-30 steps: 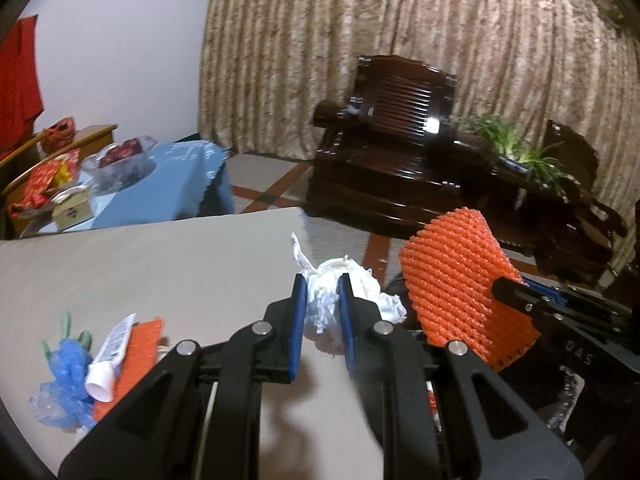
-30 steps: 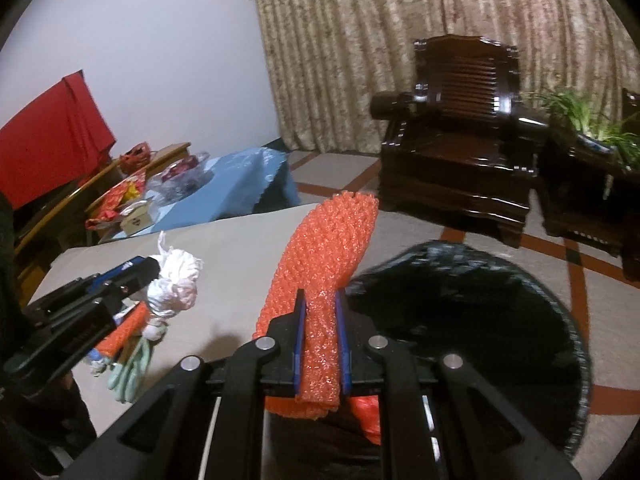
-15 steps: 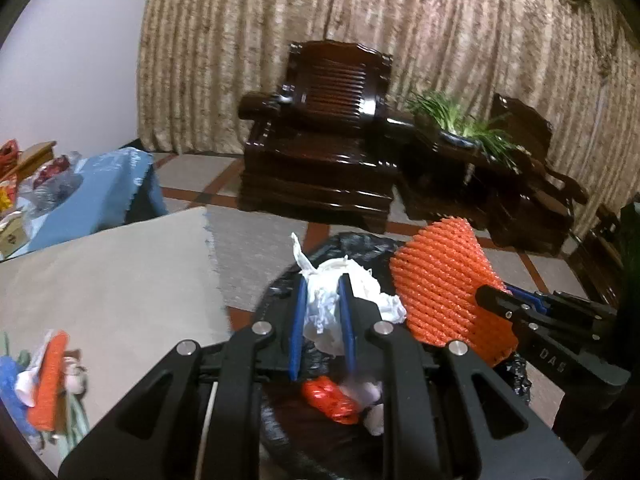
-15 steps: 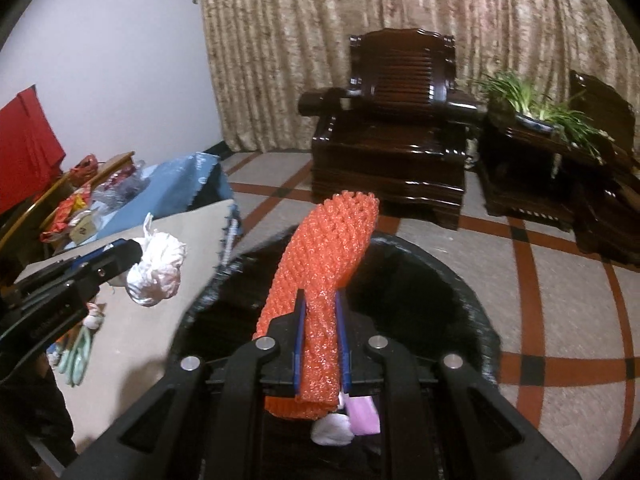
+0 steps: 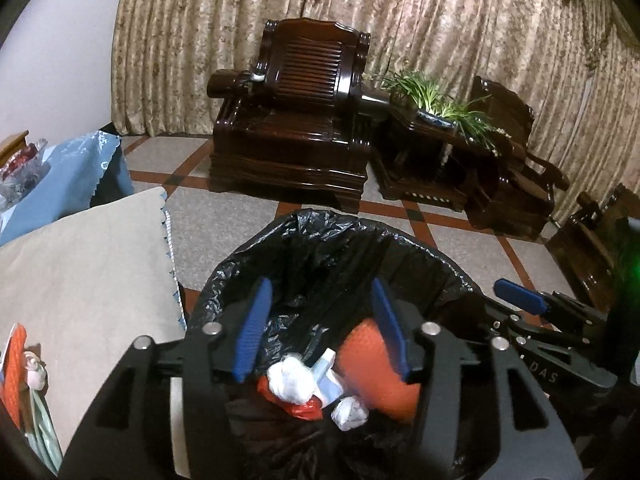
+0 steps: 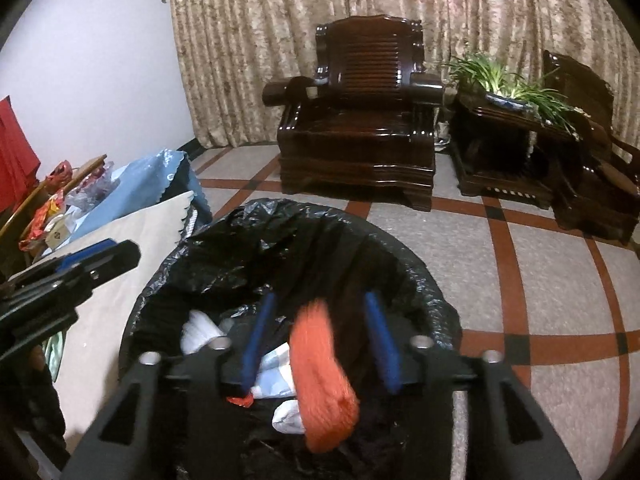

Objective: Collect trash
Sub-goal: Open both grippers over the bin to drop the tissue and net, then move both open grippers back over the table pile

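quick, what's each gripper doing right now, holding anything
Left gripper: open, jaws just opened, holding nothing; the white wad lies in the trash bin.
Right gripper: open, jaws just opened; the orange foam net is loose between them.

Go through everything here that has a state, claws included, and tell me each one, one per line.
Left claw: open, just opened, nothing between pads.
Right claw: open, just opened.
Orange foam net sleeve: released, blurred, inside bin.
White crumpled tissue wad: in bin.
Black-lined round trash bin: open, partly filled.
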`<state>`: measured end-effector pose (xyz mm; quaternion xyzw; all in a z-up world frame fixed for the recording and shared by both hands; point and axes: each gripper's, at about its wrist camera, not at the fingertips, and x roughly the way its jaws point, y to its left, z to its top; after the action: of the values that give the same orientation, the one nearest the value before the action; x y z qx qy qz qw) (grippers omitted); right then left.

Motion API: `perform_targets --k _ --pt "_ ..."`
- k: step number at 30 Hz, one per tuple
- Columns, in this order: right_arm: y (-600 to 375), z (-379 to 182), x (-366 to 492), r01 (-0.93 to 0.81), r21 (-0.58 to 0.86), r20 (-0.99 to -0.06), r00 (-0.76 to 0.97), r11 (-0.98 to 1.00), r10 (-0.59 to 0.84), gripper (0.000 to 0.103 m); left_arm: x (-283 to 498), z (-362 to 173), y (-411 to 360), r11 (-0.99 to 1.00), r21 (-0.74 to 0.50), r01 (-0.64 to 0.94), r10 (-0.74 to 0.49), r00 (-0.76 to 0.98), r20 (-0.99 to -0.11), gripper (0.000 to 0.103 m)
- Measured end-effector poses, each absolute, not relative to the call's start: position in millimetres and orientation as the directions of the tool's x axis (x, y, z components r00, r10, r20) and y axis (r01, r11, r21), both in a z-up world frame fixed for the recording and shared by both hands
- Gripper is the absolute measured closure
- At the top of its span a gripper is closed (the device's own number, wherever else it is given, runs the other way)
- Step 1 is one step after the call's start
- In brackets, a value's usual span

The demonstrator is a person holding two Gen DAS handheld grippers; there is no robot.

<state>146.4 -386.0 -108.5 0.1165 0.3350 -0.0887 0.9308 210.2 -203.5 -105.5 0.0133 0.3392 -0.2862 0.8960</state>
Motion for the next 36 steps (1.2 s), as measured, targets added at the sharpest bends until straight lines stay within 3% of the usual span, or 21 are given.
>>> perform_targets --k 1,5,6,21,36 --pt "-386.2 -107.4 144.9 0.248 0.16 -0.64 0.763 0.955 -0.09 0.033 209.5 -103.6 -201.2 0.839 -0.17 0.516 -0.5 0.611 -0.614 0.044" --pt "-377.4 -100.6 141.1 0.247 0.159 -0.622 0.777 0.956 -0.097 0.008 202.8 -90.6 -178.4 0.865 -0.15 0.479 -0.467 0.661 -0.588 0.017" --pt "-374.4 -99.3 140.1 0.241 0.162 -0.621 0.778 0.957 -0.091 0.006 200.4 -86.5 -170.6 0.874 -0.147 0.462 -0.455 0.675 -0.581 0.014" --pt "-294.3 -70.6 125.1 0.052 0.15 -0.554 0.832 0.987 0.04 0.006 158.9 -47.0 -46.4 0.967 -0.095 0.237 -0.25 0.812 -0.527 0.01" --pt "-183.7 -69.6 136.6 -0.134 0.121 -0.542 0.821 0.984 0.179 0.006 115.5 -59.7 72.7 1.0 -0.029 0.007 -0.022 0.837 -0.547 0.01"
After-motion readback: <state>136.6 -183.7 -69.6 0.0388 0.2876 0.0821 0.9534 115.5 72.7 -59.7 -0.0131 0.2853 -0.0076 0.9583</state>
